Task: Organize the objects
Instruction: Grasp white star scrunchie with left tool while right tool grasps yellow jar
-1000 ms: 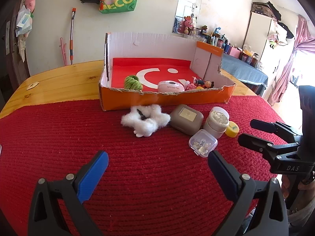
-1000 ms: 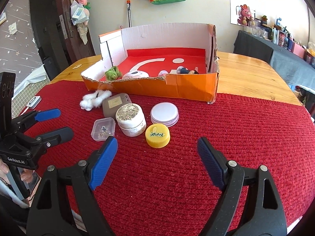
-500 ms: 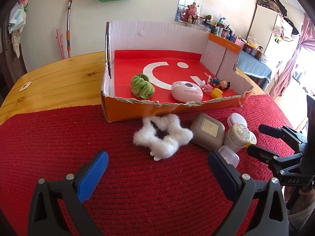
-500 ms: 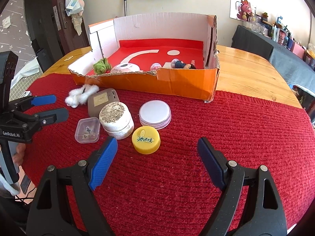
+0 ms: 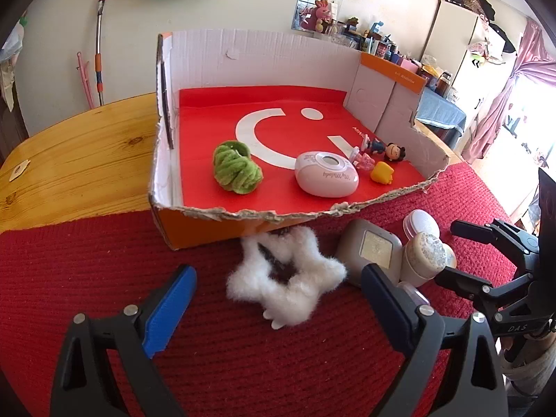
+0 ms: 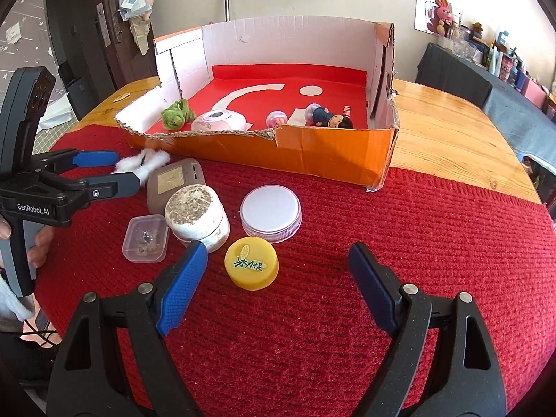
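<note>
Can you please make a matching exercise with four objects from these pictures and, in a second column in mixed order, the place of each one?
Objects:
1. green scrunchie
2. white fluffy scrunchie
3. yellow cap
4. small clear case

Places:
A. on the red cloth, between the open fingers of the right gripper
B. inside the cardboard box
C. on the red cloth, left of the speckled jar
D. on the red cloth, between the open fingers of the left gripper

Pairs: 1-B, 2-D, 3-A, 4-C
</note>
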{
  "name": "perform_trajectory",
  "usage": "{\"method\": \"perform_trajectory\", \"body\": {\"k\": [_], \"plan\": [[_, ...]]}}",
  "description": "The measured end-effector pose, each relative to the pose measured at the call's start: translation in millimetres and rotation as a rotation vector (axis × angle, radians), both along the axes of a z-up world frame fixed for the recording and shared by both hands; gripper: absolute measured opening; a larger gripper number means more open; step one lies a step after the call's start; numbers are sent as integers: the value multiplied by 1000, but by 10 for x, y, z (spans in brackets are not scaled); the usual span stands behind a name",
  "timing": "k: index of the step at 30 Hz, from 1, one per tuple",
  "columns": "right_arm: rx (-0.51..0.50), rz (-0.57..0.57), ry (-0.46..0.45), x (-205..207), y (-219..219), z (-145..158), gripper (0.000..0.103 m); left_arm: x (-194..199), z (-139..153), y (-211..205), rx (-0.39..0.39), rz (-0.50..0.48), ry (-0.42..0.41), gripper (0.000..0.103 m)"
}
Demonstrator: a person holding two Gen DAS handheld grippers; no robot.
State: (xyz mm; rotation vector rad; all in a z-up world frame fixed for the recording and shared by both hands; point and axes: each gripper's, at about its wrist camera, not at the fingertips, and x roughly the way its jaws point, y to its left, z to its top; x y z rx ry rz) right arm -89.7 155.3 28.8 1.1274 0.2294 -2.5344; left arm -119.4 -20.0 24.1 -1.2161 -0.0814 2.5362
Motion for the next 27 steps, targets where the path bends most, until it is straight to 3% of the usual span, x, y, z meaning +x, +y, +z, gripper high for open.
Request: {"method": "perform_trajectory", "body": {"k": [4, 6, 12, 15, 23, 27], "plan": [[22, 14, 10, 18, -32, -18, 83, -15, 2, 25, 51, -43, 1, 80], [37, 27, 21, 43, -63, -23, 74, -10, -2, 14, 103, -59, -12, 68], [52, 63, 45, 111, -119, -40, 52, 50, -1, 0, 118, -51, -2, 57], [56, 75, 54, 131, -140, -41, 45, 79, -9, 8, 104, -51, -3, 57], [49, 74, 52, 134, -140, -44, 45, 206, -8, 133, -22, -78, 39, 59], [44, 74, 50, 134, -135, -38, 45, 223, -18, 135, -31, -83, 45, 58]]}}
